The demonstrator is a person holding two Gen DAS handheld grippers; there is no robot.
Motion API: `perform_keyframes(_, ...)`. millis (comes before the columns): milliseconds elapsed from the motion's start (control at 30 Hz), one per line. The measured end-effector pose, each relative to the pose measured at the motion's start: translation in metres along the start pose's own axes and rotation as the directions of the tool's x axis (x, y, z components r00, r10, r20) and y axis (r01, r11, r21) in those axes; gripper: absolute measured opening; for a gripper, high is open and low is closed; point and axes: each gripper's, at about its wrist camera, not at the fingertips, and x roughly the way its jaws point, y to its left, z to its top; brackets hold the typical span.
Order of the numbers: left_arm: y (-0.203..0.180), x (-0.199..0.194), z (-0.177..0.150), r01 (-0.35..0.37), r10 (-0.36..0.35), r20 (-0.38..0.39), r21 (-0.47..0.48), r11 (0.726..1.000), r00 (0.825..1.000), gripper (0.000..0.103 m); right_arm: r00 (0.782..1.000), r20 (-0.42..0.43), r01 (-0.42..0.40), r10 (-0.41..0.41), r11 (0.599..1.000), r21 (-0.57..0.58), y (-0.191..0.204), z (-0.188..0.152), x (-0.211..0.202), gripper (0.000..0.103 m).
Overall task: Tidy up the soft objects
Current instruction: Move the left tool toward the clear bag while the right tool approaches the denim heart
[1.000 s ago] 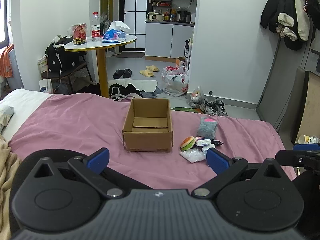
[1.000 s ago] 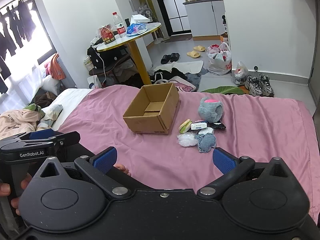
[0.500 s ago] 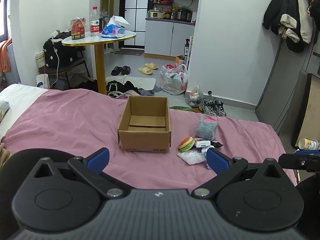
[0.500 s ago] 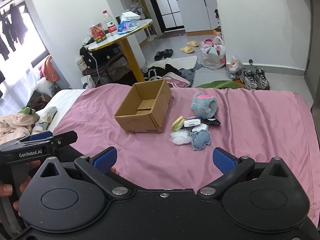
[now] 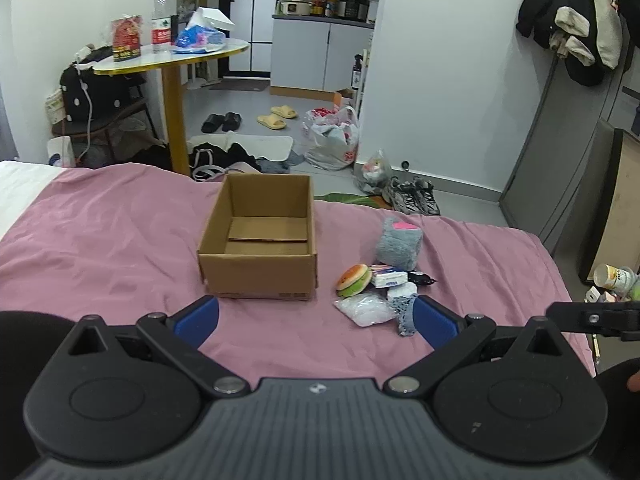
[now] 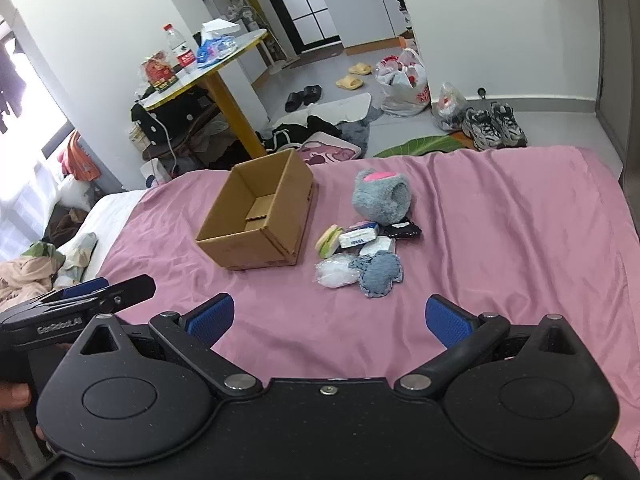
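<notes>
Now both the left gripper (image 5: 316,318) and the right gripper (image 6: 326,320) hover wide open and empty over the pink bed (image 6: 500,240), while the soft toys (image 6: 362,240) lie just right of the cardboard box (image 6: 256,220).

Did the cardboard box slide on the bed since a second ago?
No. The cardboard box sits just as far from the burger toy and the same creases in the pink blanket; only the cameras came closer.
</notes>
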Motion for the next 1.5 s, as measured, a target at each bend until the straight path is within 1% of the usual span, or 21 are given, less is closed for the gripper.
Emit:
perform_keyframes(100,-0.002,0.008,0.004,0.01,-0.01,-0.007,-0.002,1.0,1.0,0.102,1.0,-0.023,-0.011,0.012,1.0,0.023,-0.007,0.002,0.013,0.103)
perform_keyframes(367,-0.007,0.034,0.018,0.024,-0.024,-0.027,-0.002,1.0,0.999,0.102,1.0,-0.031,0.005,-0.003,0.997,0.074,-0.021,0.006,0.042,0.103)
perform_keyframes(567,-0.009,0.057,0.026,0.033,-0.033,-0.045,-0.013,0.999,0.998,0.102,1.0,-0.012,-0.007,0.009,0.988,0.155,-0.044,0.007,0.056,0.103)
perform_keyframes(767,-0.013,0.08,0.031,0.033,-0.034,-0.073,-0.013,0.999,0.997,0.102,0.998,0.019,-0.056,0.053,0.98,0.193,-0.058,0.01,0.068,0.103)
perform_keyframes(833,-0.015,0.087,0.032,0.035,-0.036,-0.084,-0.011,0.999,0.996,0.102,0.998,0.021,-0.059,0.055,0.976,0.211,-0.065,0.011,0.074,0.103)
perform_keyframes(967,-0.017,0.101,0.036,0.045,-0.045,-0.098,-0.007,0.999,0.994,0.1,0.999,-0.009,-0.041,0.046,0.962,0.27,-0.079,0.014,0.088,0.103)
perform_keyframes(1300,-0.022,0.138,0.04,0.051,-0.053,-0.142,-0.021,0.999,0.988,0.099,0.998,-0.05,-0.016,0.035,0.941,0.339,-0.096,0.016,0.119,0.103)
perform_keyframes(1400,-0.023,0.149,0.037,0.052,-0.056,-0.161,-0.028,0.998,0.985,0.097,0.997,-0.069,-0.017,0.043,0.943,0.332,-0.095,0.016,0.13,0.101)
perform_keyframes(1500,-0.024,0.163,0.034,0.051,-0.058,-0.186,-0.046,0.998,0.981,0.092,0.995,-0.094,-0.004,0.036,0.946,0.323,-0.093,0.018,0.141,0.1)
